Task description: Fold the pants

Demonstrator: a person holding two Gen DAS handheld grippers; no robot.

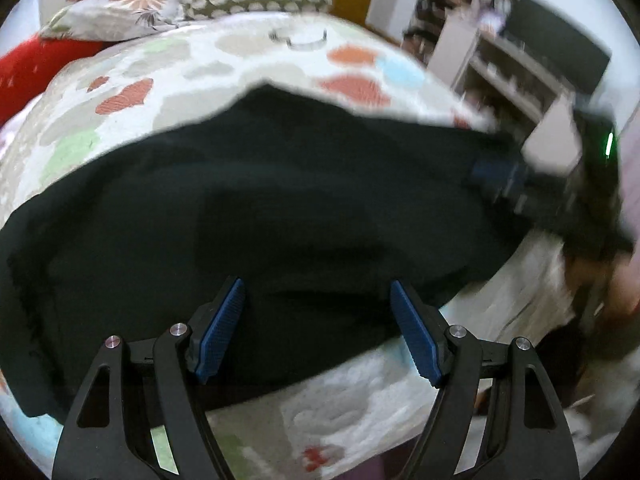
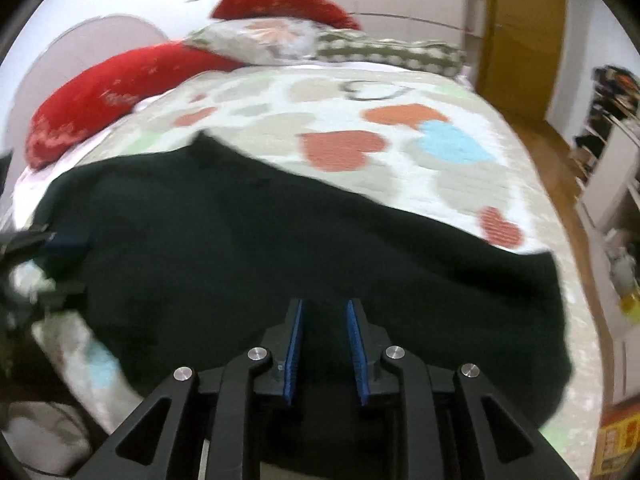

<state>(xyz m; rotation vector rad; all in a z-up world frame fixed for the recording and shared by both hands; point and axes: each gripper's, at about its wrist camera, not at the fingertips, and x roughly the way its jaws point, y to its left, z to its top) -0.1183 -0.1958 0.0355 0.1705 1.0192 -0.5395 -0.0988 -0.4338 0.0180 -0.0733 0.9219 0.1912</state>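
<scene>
Pants (image 1: 248, 208), dark and spread wide, are laid across the near part of a bed (image 2: 400, 168) covered by a quilt printed with hearts. The left tool (image 1: 318, 322) is held with its blue pads spread wide above the cloth, nothing between them. The right tool (image 2: 324, 350) is seen with a narrow gap between its pads, nothing pinched. Red pillows (image 2: 104, 92) and patterned pillows (image 2: 272, 36) are piled at the far end. A wooden door (image 2: 520, 28) and white shelves (image 1: 516, 76) are seen to the right.
</scene>
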